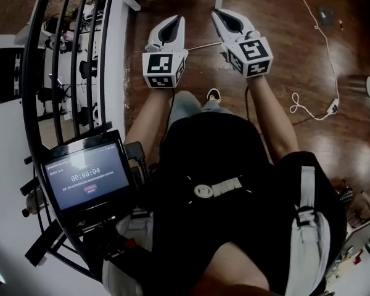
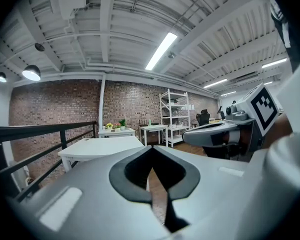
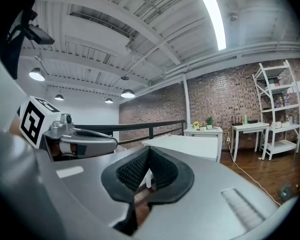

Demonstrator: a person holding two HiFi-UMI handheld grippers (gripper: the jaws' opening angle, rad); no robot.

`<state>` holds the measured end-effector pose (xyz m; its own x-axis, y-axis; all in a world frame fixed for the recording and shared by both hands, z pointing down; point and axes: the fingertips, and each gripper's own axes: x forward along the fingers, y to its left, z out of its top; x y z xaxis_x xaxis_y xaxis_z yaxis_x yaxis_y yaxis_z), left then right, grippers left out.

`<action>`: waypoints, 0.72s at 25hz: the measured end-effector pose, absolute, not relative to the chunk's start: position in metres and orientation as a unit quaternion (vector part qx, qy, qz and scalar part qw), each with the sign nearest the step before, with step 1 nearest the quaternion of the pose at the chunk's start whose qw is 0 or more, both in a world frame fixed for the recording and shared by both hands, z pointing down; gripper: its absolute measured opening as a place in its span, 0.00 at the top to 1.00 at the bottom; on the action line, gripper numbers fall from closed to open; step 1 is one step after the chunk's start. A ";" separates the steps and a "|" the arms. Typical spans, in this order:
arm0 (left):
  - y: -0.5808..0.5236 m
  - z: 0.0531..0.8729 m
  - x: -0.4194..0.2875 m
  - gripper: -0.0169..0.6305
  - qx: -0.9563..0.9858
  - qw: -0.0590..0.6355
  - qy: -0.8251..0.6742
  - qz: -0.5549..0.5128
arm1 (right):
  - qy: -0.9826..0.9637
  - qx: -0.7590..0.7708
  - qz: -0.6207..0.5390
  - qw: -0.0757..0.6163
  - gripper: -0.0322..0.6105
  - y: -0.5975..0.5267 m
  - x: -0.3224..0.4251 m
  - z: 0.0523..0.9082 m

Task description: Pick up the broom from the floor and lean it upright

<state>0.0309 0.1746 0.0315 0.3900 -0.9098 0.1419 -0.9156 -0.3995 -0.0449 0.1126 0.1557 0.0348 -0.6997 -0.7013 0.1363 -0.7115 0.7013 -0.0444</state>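
No broom head shows in any view. A thin pale rod (image 1: 203,45) lies on the wooden floor between my two grippers; I cannot tell whether it is the broom's handle. My left gripper (image 1: 172,21) is held out in front of the person, shut, with nothing between its jaws. My right gripper (image 1: 224,15) is beside it, also shut and empty. Both point roughly level across the room. In the left gripper view the left gripper (image 2: 152,149) has its tips together, with the right gripper (image 2: 225,133) to its right. The right gripper view shows the right gripper (image 3: 149,152) with its tips meeting.
A black railing (image 1: 61,54) runs along the left. A white cable (image 1: 320,42) snakes over the wooden floor at the right. White tables (image 2: 102,146) and a white shelf (image 2: 175,116) stand ahead by the brick wall. A tablet (image 1: 86,174) hangs at the person's left.
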 end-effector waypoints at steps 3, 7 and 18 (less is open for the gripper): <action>0.162 0.038 0.029 0.95 0.827 0.026 -0.556 0.077 | -0.924 0.375 0.052 0.058 0.95 0.138 0.114 0.040; 0.142 0.053 0.011 0.95 0.821 0.044 -0.563 0.083 | -0.925 0.369 0.063 0.066 0.95 0.115 0.101 0.053; 0.027 0.092 -0.047 0.95 0.828 0.084 -0.549 0.075 | -0.914 0.384 0.084 0.101 0.95 0.002 0.051 0.086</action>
<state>-0.0474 0.0274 0.0916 0.3848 -0.8971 0.2171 -0.9224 -0.3821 0.0559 0.0508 0.0018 0.0859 -0.6843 -0.6850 0.2500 -0.7191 0.6908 -0.0757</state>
